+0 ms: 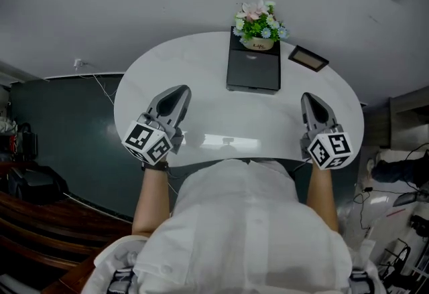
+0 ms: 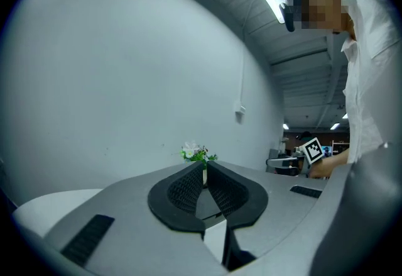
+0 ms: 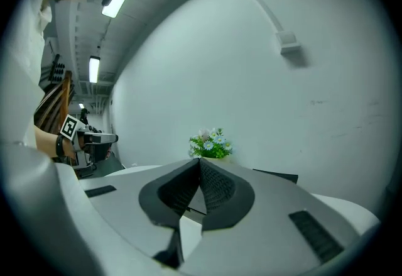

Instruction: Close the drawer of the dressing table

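The white oval dressing table (image 1: 201, 65) lies below me, and my body covers its front edge. No drawer front shows in any view. My left gripper (image 1: 179, 92) hovers over the table's front left with its jaws together and nothing between them (image 2: 205, 169). Over the front right, my right gripper (image 1: 310, 98) is also shut and empty (image 3: 200, 161). Both point toward the wall behind the table. A dark box (image 1: 253, 68) stands at the back middle of the table, with a small pot of flowers (image 1: 258, 23) on it. The flowers (image 2: 198, 154) (image 3: 210, 143) appear straight beyond each gripper's tips.
A small dark frame (image 1: 308, 58) lies flat to the right of the box. A thin cable (image 1: 100, 88) runs down the wall at the table's left. Dark furniture stands at the far left and cluttered gear (image 1: 402, 199) at the right.
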